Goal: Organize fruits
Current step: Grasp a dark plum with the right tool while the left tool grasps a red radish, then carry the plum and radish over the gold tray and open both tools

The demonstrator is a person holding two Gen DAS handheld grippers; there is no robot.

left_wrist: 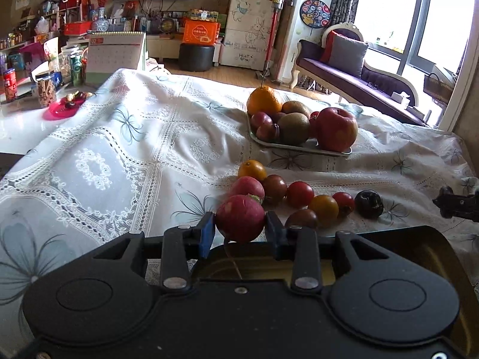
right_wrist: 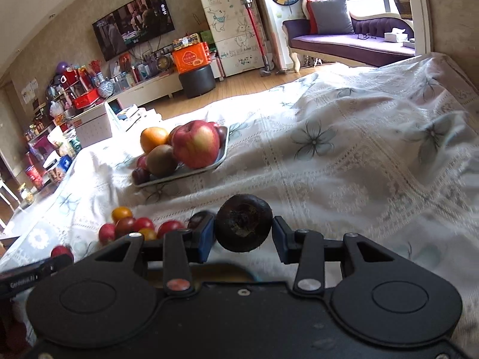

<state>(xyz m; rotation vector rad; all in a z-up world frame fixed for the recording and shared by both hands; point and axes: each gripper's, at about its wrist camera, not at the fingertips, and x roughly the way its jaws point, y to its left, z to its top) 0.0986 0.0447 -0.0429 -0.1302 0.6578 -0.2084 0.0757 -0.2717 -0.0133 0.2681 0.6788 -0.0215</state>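
Left hand-held gripper (left_wrist: 239, 229) is closing its 2 blue pads on a round pink-red radish-like fruit (left_wrist: 240, 220); its thin tail is trailing down over the black gripper body, which is hiding the fruit's underside. Can't tell if it's lifted off the cloth. Right hand-held gripper (right_wrist: 243, 234) is holding a round, matte dark brown-black fruit (right_wrist: 244, 226) with a rough stem scar facing the camera; the left pad is touching, the right pad is just beside it and contact is hard to confirm.

The counter is sitting under a white lace tablecloth with blue flower print (left_wrist: 125, 155), wrinkled and glare-washed at the far side. A cluster of small glossy fruits (left_wrist: 299, 194) is lying loose on the cloth just beyond the left gripper: red, orange, yellow and dark ones, touching in a row. In the right wrist view the gripper body is cutting off part of the same cluster.

Further back, a shallow rectangular metal tray (left_wrist: 299, 146) is carrying a large red apple (left_wrist: 336, 128), fuzzy brown kiwis (left_wrist: 293, 128), an orange (left_wrist: 264, 100) and dark plums (left_wrist: 263, 125), piled and touching. The tray's far rim is hidden by the fruit.
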